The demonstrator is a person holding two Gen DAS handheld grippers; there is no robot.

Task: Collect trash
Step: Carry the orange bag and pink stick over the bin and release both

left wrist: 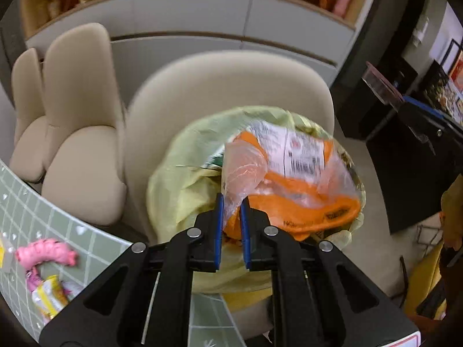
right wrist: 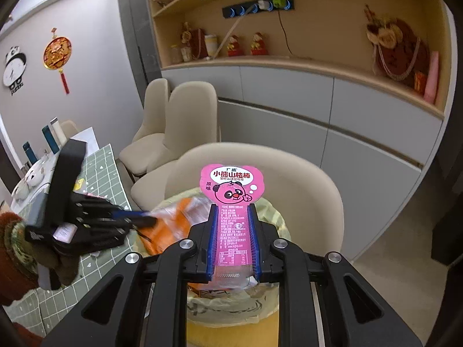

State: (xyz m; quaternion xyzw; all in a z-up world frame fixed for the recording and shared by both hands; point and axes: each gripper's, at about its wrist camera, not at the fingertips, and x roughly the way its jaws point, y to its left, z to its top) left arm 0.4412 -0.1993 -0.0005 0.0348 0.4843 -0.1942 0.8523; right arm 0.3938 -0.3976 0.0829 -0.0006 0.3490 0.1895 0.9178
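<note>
My left gripper (left wrist: 232,202) is shut on a clear and orange plastic wrapper (left wrist: 289,173) and holds it over the bin lined with a yellow bag (left wrist: 173,190). The same gripper (right wrist: 144,218) and orange wrapper (right wrist: 176,217) show at the left of the right wrist view. My right gripper (right wrist: 233,211) is shut on a pink panda snack wrapper (right wrist: 233,188), held upright above the yellow bin (right wrist: 231,315). More trash lies on the green checked table: a pink wrapper (left wrist: 46,253) and a yellow packet (left wrist: 50,296).
Beige chairs (left wrist: 81,144) stand behind the bin, one right behind it (right wrist: 303,179). Grey cabinets and shelves with ornaments (right wrist: 289,92) line the back. Bowls and bottles (right wrist: 31,170) sit at the table's far end. Dark furniture (left wrist: 405,144) is to the right.
</note>
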